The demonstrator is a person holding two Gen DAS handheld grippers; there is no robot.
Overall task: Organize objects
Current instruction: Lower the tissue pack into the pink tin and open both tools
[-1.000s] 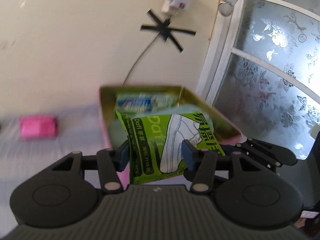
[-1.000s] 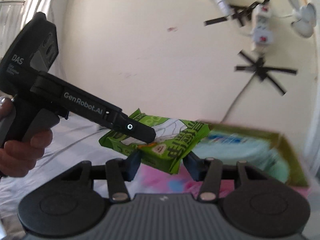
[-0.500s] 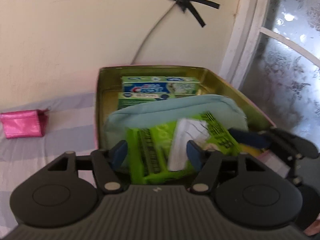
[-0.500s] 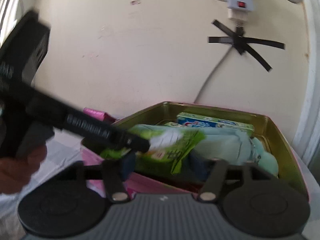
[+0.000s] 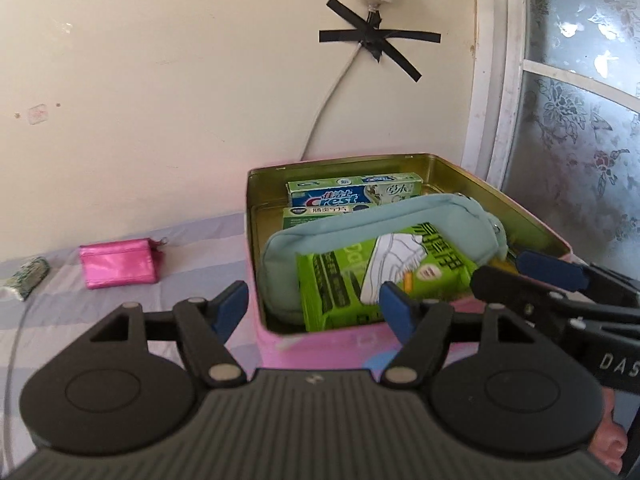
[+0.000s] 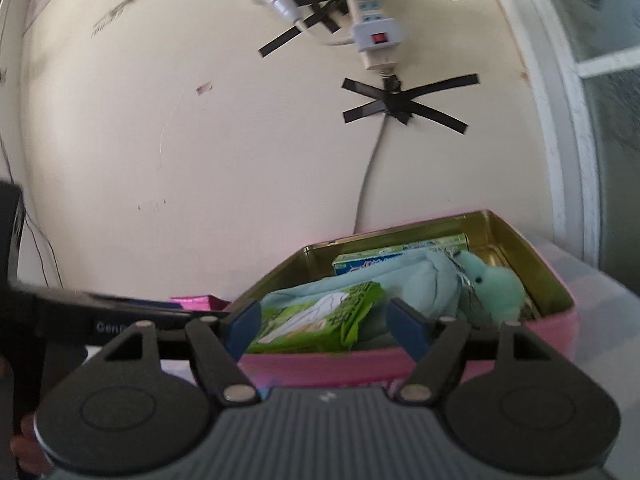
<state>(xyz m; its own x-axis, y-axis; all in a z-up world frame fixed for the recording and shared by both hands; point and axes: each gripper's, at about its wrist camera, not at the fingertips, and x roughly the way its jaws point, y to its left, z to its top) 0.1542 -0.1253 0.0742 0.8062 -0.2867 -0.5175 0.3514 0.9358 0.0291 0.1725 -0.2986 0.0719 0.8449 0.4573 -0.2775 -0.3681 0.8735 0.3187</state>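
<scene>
**Green packet lay in the tin, both grippers let go**

The green packet (image 5: 384,276) rested inside the open tin (image 5: 532,220), leaning on the pale blue pouch (image 5: 360,220) at the near end. Behind the pouch, two toothpaste boxes (image 5: 352,194) stood against the far wall of the tin. A small teal plush charm (image 6: 496,288) hung at the pouch's zip end, on the right as the right wrist camera saw it.

The left gripper (image 5: 314,306) had just been opening; its jaws stood apart in front of the tin's near wall, and no pad pressed on the packet. The right gripper (image 6: 324,324) had likewise just opened its jaws, with the packet seen between the blue pads but free of both. In the left wrist view the right gripper reached in from the right edge, its tips over the tin's right rim.

The tin sat on a striped lilac sheet (image 5: 120,320) close to a cream wall. A shiny pink purse (image 5: 118,264) lay on the sheet to the left of the tin, well apart from it.
</scene>
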